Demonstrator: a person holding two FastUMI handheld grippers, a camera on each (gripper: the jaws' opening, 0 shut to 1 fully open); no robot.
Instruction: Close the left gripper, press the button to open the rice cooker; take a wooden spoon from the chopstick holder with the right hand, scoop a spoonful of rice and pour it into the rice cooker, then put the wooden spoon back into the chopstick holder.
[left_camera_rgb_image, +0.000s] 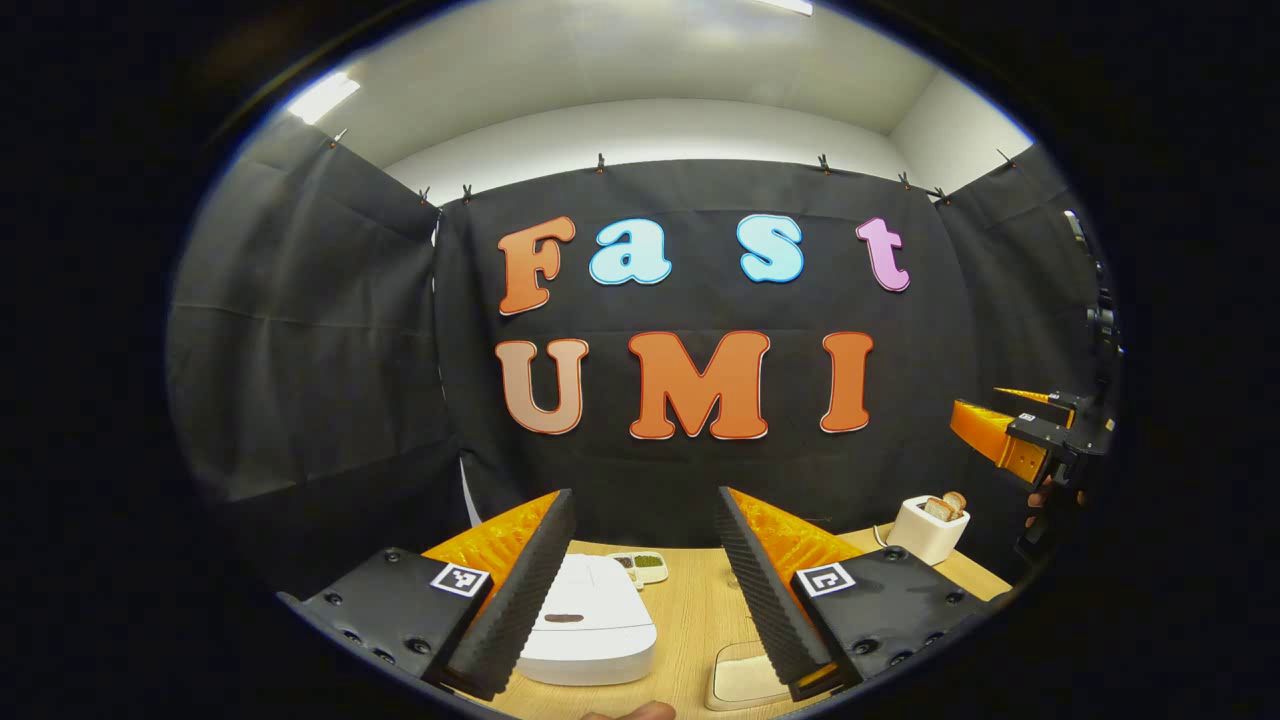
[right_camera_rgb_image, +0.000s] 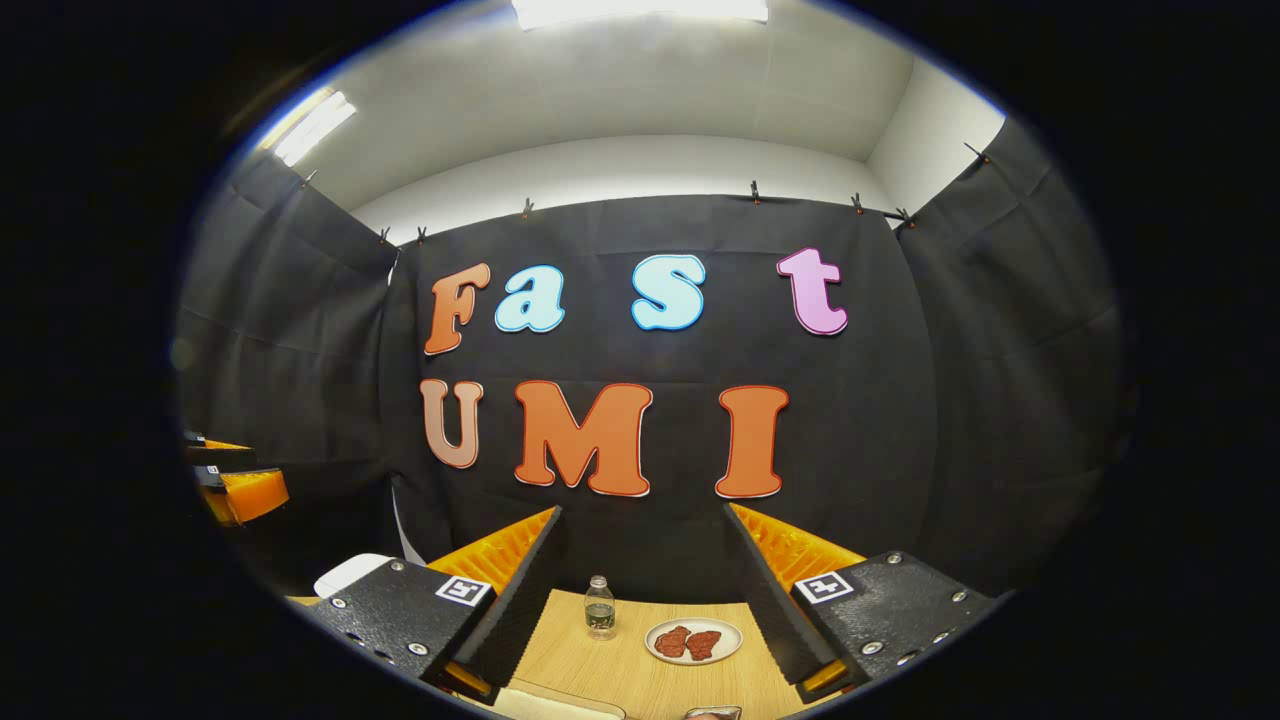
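Rice cooker: a white, rounded plastic rice cooker (left_camera_rgb_image: 588, 620) with its lid down is seen in the left gripper view, standing on the pale wooden table (left_camera_rgb_image: 690, 610), low between the left gripper's own fingers.
Button: a small dark oval mark (left_camera_rgb_image: 566, 618) is seen on the lid's front; it is judged to be the release button, though this cannot be told for certain.
Handling of cooker: the shell is judged stiff, smooth and fairly heavy, so it should stay put under a press; a sprung lid is to be expected.
Where to press: the oval mark is best met squarely from above with closed fingertips, since a glancing touch may slide off the glossy lid.
Left gripper (left_camera_rgb_image: 640, 590): the fingers are held wide apart above the cooker, gripping nothing; closing is not yet done.
Chopstick holder: a white squarish holder (left_camera_rgb_image: 928, 530) with brown wooden handles standing in it is seen at the table's far right.
Wooden spoon: judged light and stiff; it is best taken by the upper handle.
Right gripper (right_camera_rgb_image: 640, 610): the fingers are spread apart and empty, over a small clear bottle (right_camera_rgb_image: 599, 608) and a white plate of red pieces (right_camera_rgb_image: 694, 640).
Sectioned dish: a small tray of grains (left_camera_rgb_image: 640, 566) lies just behind the cooker.
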